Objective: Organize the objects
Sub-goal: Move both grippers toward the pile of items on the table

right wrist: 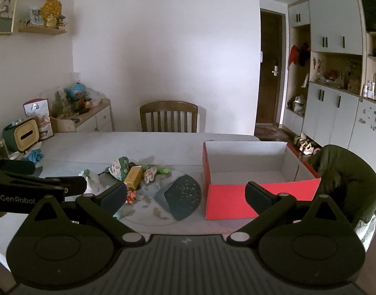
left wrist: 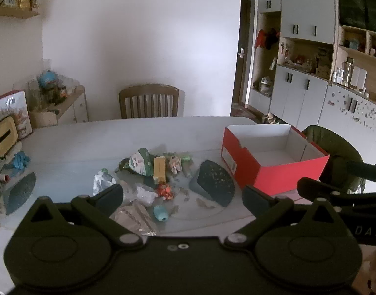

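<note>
a home dining room: a table [right wrist: 163, 145] with a wooden chair [right wrist: 168, 116], wall cabinets [right wrist: 335, 103], cluttered shelves [left wrist: 308, 60], a front door [right wrist: 270, 68].

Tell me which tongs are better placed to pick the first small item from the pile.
Probably the left tongs: open, directly over the pile. The right tongs face the red box, with the pile off to their left.

Red box [right wrist: 233, 202] stands right of clutter [right wrist: 132, 175].
</note>
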Demonstrator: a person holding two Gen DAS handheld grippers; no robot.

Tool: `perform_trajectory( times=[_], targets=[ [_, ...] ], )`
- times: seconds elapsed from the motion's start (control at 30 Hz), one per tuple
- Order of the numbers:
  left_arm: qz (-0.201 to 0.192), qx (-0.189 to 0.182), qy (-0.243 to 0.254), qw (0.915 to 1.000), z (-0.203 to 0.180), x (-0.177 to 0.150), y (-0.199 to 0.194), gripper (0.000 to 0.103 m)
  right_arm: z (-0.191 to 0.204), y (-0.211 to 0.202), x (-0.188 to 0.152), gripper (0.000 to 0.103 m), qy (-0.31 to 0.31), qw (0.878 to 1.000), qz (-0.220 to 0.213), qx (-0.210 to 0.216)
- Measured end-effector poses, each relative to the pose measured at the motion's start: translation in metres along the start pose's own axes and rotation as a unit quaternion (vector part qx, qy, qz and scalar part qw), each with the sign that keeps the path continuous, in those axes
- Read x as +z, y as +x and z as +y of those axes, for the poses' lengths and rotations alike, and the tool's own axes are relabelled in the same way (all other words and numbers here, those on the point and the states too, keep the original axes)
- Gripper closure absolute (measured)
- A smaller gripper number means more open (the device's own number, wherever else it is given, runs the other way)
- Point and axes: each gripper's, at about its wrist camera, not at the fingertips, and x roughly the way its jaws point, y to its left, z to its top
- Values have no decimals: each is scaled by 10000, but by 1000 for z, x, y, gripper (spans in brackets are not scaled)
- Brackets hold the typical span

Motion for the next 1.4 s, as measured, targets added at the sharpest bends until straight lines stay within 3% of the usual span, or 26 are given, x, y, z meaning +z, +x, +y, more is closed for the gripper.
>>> perform_trajectory(
  times=[0.53, 0.67, 0.97, 1.17, 1.4],
  targets=[
    [95, 132, -341, 9993, 41, 6, 35, 1, 32, 41, 13, 0, -164, 9997, 144, 110],
    [326, 65, -501, 9982, 60, 6, 52, 1, 44, 61, 15, 0, -104, 9993, 328, 147],
    [825, -30, -334, 9960, 94, -9, 104, 0, 56, 117, 19, 0, 206, 9951, 912, 316],
    [1495, -47, -563, 9871, 118, -30, 151, 1, 70, 162, 11, 0, 154, 9900, 1342, 411],
    [2065, -179, -815, 9749, 136, -46, 184, 3, 84, 222, -6, 0, 253, 9726, 2184, 754]
  ],
)
